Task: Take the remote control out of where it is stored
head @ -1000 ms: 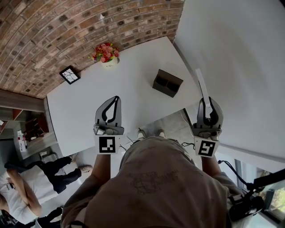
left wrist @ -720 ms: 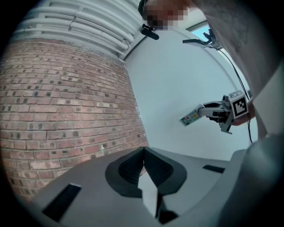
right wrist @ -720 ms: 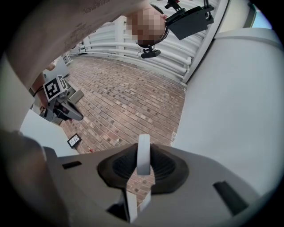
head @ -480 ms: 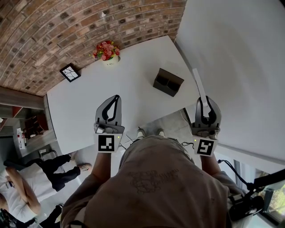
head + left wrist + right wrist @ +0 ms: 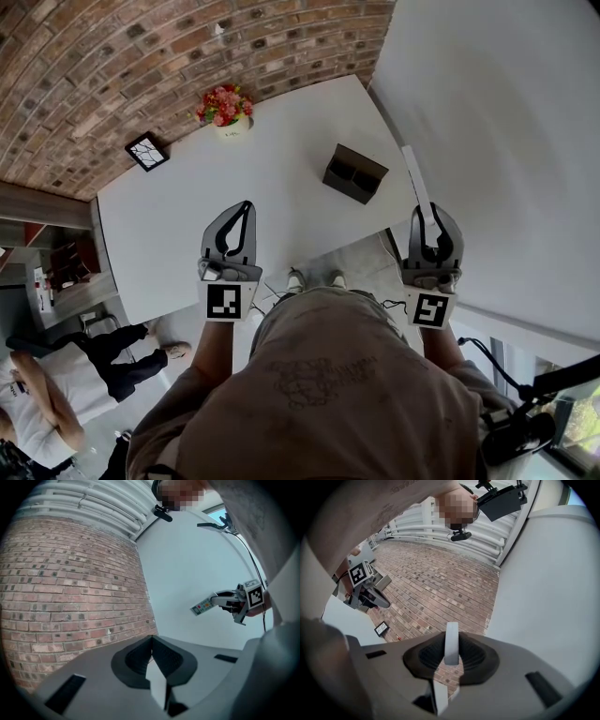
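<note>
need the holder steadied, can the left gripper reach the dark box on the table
Probably yes: the left gripper is empty, and nothing stands on the white table between it and the dark box.

From my station, the brick wall [image 5: 187, 56] looked rough and matt. The table [image 5: 281, 216] read as smooth, matt white. The remote control [image 5: 418, 183] seemed smooth pale plastic. The right gripper [image 5: 433, 216] and left gripper [image 5: 247, 208] looked like matt grey plastic, with ribbed dark pads [image 5: 476, 657]. The holder box [image 5: 345, 183] looked dark and matt.
</note>
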The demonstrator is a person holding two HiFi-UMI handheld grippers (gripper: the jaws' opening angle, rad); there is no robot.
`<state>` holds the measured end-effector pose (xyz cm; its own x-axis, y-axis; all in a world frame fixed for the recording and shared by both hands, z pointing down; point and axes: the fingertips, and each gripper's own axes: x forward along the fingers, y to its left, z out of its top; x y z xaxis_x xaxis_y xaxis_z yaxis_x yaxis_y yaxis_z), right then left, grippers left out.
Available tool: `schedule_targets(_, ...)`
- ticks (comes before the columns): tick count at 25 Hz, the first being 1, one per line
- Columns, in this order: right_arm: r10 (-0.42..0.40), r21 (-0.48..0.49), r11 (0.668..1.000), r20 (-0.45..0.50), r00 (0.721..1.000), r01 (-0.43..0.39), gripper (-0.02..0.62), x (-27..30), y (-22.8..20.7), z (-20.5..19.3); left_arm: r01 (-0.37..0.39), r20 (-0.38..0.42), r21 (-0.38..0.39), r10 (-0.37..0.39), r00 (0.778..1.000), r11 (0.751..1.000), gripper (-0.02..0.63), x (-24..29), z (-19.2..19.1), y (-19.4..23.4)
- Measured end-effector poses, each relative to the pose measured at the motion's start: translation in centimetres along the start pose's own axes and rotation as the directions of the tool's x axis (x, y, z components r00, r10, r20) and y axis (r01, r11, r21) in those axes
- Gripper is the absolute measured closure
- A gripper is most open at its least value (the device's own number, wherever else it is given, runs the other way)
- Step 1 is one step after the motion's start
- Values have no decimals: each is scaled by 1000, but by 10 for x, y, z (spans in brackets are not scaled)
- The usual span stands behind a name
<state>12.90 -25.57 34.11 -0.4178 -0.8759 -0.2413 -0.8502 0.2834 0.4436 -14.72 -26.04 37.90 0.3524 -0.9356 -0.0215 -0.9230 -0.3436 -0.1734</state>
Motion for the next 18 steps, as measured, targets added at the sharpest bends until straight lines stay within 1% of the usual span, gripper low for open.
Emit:
schedule_targets(3,-2,-3,1000,-3,1000,2,512,1,2,0,-4,10,-2,4,1000,1000,595,-1,0,3)
schedule_targets(8,7,0,1000,-16,1000,-7,512,3,9,-4,-3,-24,-12,3,1000,1000,595,-5,-10,5)
schedule_targets(11,15,4,1000,-21,1000,-15,512,4,14,-4,-9,-17,-28,9,1000,1000,595,-6,-12,7)
schedule_targets(15,17,-4,1000,-25,1000,-18,512,7,22,-1,-4,-16,-24,3,1000,1000,595,-9,-17,13)
schedule_targets(18,15,-9,1000,-34,999,-16,512,8,29,5,-6,-26,-49,5,1000,999,595,-15,-21,21)
